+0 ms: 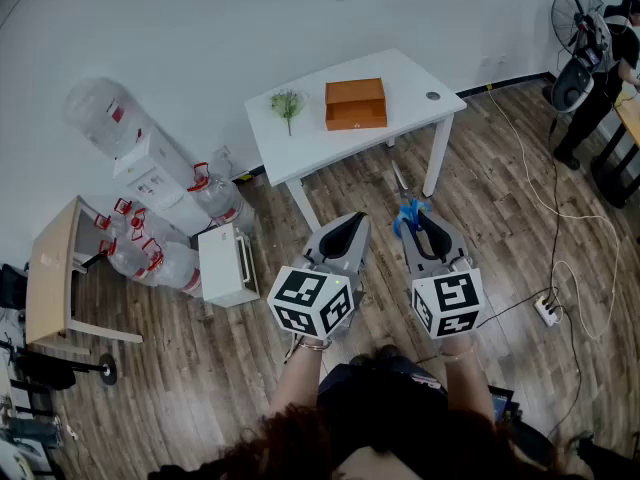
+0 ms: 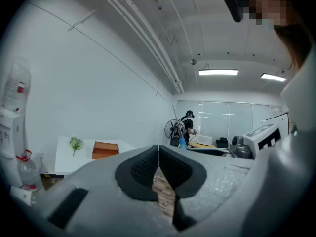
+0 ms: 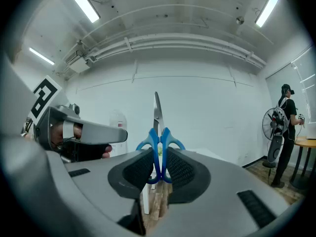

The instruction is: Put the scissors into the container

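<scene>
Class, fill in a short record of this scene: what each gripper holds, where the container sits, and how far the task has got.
Right gripper: shut on blue-handled metal scissors, blades pointing away from the person
Left gripper: shut, nothing between its jaws
Container: orange rectangular open box on white table, beside small green plant
Task status: scissors not yet in the box; both grippers are held over the wooden floor, short of the table

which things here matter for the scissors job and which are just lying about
For the job: blue-handled scissors, clamped in the right hand-held gripper; orange rectangular box on the white table.
Lying about: green plant sprig; clear water jugs; black standing fan; white power strip.
</scene>
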`<state>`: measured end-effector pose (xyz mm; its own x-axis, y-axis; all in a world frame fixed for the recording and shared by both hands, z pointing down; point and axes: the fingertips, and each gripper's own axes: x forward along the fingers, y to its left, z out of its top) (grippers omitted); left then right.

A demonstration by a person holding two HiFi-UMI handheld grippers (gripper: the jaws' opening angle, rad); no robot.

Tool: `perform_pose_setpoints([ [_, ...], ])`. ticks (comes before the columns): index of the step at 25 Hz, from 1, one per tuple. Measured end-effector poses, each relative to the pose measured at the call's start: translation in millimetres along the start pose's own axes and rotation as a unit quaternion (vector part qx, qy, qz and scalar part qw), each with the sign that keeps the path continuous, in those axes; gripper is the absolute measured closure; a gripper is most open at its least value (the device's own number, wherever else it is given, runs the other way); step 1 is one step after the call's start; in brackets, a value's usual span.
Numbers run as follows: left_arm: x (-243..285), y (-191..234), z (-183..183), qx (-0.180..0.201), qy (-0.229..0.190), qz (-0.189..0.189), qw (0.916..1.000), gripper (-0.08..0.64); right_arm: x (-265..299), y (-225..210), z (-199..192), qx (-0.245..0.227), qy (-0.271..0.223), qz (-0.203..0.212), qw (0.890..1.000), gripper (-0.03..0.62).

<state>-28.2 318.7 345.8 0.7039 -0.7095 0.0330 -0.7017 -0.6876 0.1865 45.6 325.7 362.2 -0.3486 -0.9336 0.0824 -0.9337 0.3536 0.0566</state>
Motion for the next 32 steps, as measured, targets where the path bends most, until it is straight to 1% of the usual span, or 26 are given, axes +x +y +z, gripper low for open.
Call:
perform_pose_setpoints([
  [5,-2,0,-2,-0.001,0.001,-0.001,1.0000,0.540,0,3,-2,0.002,0.000,-0.001,1.000,0.526],
  [9,-1,4,-3,-0.003,0.003,0.001,1.0000,0.540,5,1,2,-0.003,-0.005,-0.009,1.000,0.525],
  [13,4,4,-5,-0.004,0.005,0.004,1.0000,0.540,7,-4,1,-0.005,-0.008,-0.006,1.000,0.525],
  [16,12,3,-5,-0.003,0.004,0.007,1.0000,0.540,10,-14,-1,-0.001,-0.009,-0.002,1.000,0.525],
  [24,40,2,-5,0.001,0.000,0.017,0.9999,0.540,27,-37,-5,-0.015,-0.010,0.014,1.000,0.525],
  [32,63,13,-5,0.005,0.006,0.020,0.9998,0.540,48,-53,-9,-0.003,-0.012,0.017,1.000,0.525],
])
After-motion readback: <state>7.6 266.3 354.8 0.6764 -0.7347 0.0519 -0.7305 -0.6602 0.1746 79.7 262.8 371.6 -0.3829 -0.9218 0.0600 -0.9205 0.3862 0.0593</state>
